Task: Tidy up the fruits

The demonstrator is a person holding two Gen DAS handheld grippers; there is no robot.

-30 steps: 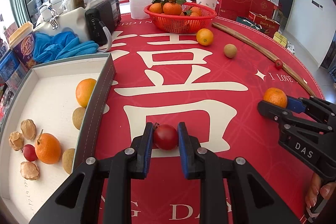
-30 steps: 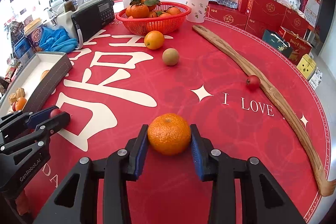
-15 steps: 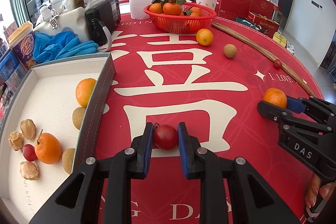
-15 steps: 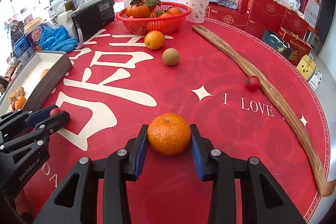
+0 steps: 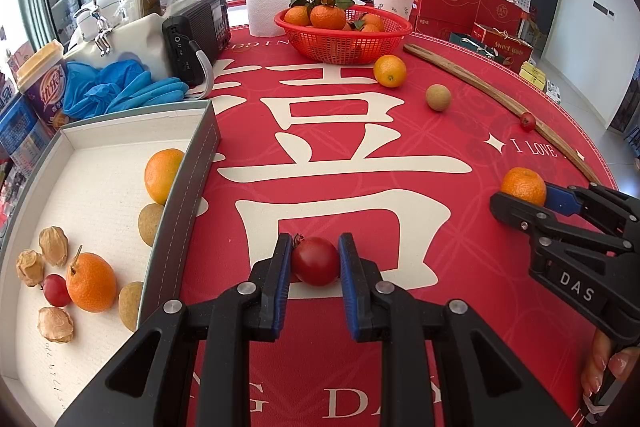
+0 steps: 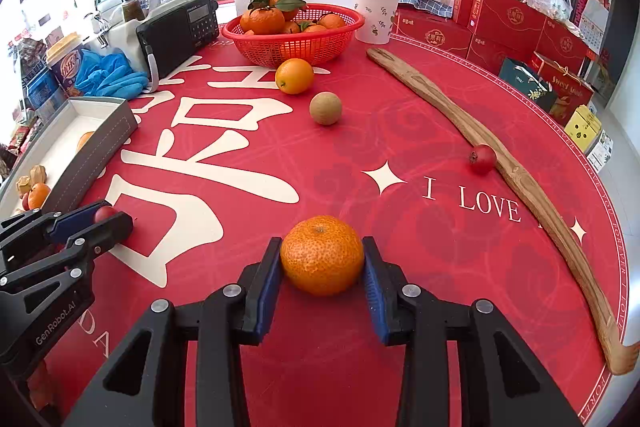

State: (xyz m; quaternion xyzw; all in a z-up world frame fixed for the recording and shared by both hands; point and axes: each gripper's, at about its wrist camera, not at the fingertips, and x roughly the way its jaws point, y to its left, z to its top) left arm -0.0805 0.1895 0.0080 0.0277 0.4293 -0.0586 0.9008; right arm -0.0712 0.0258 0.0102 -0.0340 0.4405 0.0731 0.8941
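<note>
My left gripper (image 5: 314, 261) is shut on a small red fruit (image 5: 315, 261) resting on the red tablecloth, just right of the grey-walled white tray (image 5: 188, 183). The tray holds oranges, tan round fruits, a red fruit and several husked berries. My right gripper (image 6: 322, 255) is shut on a mandarin (image 6: 322, 254) on the cloth; it also shows in the left wrist view (image 5: 523, 186). Loose on the cloth lie an orange (image 6: 294, 75), a tan round fruit (image 6: 325, 108) and another red fruit (image 6: 482, 159).
A red basket (image 6: 296, 45) of leafy mandarins stands at the back. A long wooden stick (image 6: 496, 163) curves along the right edge. A black radio (image 5: 198, 35), blue gloves (image 5: 116, 89), a paper cup (image 6: 376, 13) and red gift boxes ring the table.
</note>
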